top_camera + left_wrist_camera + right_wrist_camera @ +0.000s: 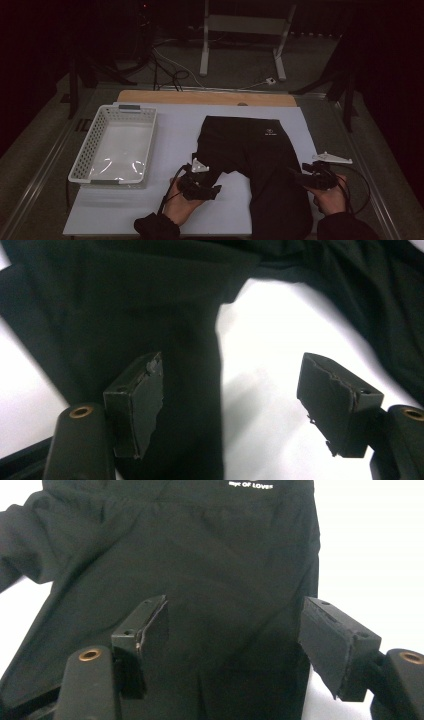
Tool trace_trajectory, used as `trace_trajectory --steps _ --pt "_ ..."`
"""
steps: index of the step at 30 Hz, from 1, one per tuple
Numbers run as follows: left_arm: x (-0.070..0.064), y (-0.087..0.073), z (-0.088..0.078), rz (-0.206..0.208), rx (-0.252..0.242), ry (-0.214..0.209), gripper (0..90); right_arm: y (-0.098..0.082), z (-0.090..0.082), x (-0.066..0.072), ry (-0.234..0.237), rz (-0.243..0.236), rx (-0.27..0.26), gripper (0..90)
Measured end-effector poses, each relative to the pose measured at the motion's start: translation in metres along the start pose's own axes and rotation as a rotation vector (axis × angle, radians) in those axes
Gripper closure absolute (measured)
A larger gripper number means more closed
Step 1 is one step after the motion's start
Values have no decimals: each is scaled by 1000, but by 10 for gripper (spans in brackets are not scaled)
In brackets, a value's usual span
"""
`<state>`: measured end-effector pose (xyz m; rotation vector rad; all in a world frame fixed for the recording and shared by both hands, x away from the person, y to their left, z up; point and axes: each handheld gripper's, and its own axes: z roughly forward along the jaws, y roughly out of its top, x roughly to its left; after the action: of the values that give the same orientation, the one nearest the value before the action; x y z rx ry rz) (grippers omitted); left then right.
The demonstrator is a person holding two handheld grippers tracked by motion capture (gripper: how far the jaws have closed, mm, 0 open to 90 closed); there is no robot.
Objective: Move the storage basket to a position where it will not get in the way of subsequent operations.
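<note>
Trousers (260, 165) spread flat on the counter (175, 140).
Left claw (230, 410) and right claw (235, 650) both stand wide above the cloth, holding nothing.

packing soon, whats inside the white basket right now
The white basket holds no items: its glossy floor shows, with glare on it. The near wall hides a thin strip of floor. The black pants lie beside it.
</note>
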<state>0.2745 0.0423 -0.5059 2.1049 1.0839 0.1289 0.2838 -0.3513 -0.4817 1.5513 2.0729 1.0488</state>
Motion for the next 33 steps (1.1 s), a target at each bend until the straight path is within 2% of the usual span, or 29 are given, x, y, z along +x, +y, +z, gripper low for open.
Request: trace_trajectory --steps 2,8,10,15,16,19,22,25,28,33 --pt "2 -3 -1 -1 3 23 275 -1 -1 1 -6 -7 -3 292" --pt "5 -10 -2 -4 20 50 266 -3 0 4 -4 -15 2 292" --pt "6 -13 -1 9 31 82 265 -3 0 6 3 -23 2 295" --pt "6 -15 0 20 39 104 277 -4 1 8 7 -35 6 297" --pt "5 -15 0 28 43 125 298 -4 1 8 7 -34 6 298" --pt "2 -14 0 94 64 211 476 -5 2 7 2 -30 9 301" --pt "2 -13 -1 103 63 204 683 -6 5 5 -2 -30 20 305" --pt "3 -12 -2 99 58 199 852 -6 6 5 -1 -29 22 307" --pt "3 -11 -4 92 41 182 879 -6 6 4 -7 -30 17 311" --pt "1 -6 -13 68 -3 118 881 -7 8 1 -13 -17 23 314"
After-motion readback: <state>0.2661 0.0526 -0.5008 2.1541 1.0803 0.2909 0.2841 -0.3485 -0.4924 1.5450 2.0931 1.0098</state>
